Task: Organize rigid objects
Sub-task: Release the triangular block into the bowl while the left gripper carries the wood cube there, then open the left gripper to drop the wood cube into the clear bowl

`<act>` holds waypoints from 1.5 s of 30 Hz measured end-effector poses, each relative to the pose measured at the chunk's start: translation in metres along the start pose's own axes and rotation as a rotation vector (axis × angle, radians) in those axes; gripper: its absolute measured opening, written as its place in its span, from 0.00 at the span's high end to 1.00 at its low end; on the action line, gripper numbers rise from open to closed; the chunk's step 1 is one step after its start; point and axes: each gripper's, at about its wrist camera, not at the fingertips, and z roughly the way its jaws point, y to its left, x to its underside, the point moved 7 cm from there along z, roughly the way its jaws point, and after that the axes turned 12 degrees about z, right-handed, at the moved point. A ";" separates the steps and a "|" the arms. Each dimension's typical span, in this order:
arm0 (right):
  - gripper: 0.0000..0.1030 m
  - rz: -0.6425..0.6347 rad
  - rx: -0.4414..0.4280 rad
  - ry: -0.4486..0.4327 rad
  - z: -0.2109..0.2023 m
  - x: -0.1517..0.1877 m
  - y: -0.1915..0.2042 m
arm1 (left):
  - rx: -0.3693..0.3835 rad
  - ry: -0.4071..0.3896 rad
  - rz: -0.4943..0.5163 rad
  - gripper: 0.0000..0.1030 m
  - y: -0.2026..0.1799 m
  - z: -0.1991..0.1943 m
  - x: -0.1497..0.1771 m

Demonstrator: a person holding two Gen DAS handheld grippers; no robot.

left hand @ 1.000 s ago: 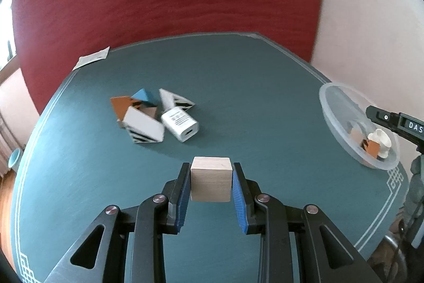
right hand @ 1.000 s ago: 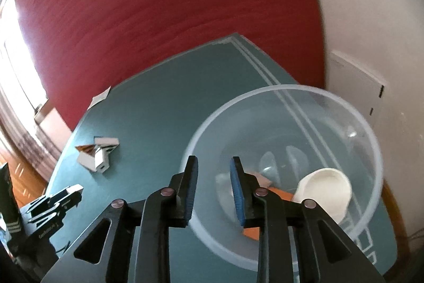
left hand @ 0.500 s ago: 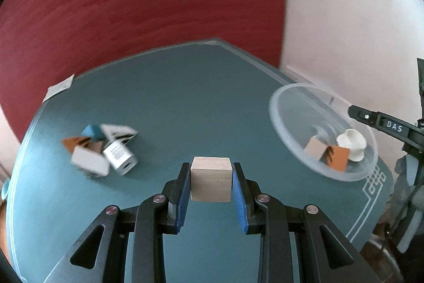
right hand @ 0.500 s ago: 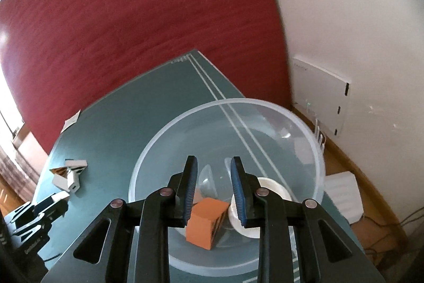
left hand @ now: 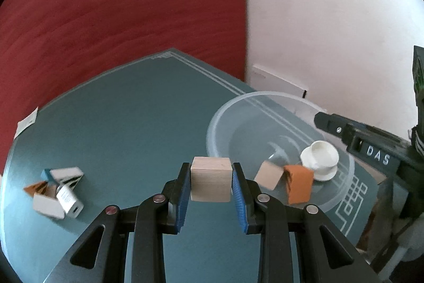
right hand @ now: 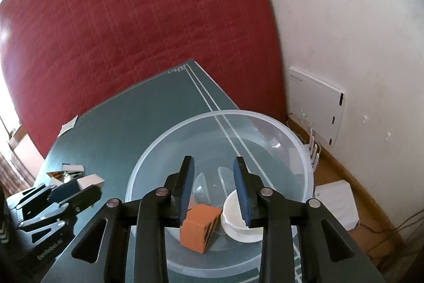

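L gripper held level above the bench, jaws clamped on wood cube beside clear bowl. R gripper angled down over bowl near bench's right edge, jaws apart, holding nothing.

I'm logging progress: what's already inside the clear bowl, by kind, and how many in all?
Wooden cube: 1
Orange block: 1
White cup: 1
Total in the clear bowl: 3
Not counted: held cube, in the left gripper, outside the bowl.
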 end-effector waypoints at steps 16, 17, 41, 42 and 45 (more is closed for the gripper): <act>0.68 0.002 0.007 -0.004 0.000 0.001 -0.002 | -0.004 -0.010 -0.004 0.20 -0.004 0.020 -0.008; 0.68 0.001 0.008 -0.002 0.000 0.001 -0.002 | -0.007 -0.004 -0.017 0.20 -0.001 0.019 -0.005; 0.68 -0.081 0.010 0.024 -0.004 0.027 0.009 | -0.120 0.082 -0.130 0.01 0.018 0.010 0.016; 0.68 -0.090 0.009 0.021 -0.006 0.028 0.011 | -0.125 0.083 -0.134 0.01 0.019 0.011 0.017; 0.67 -0.109 0.008 0.019 -0.007 0.031 0.012 | -0.140 0.088 -0.154 0.01 0.023 0.012 0.017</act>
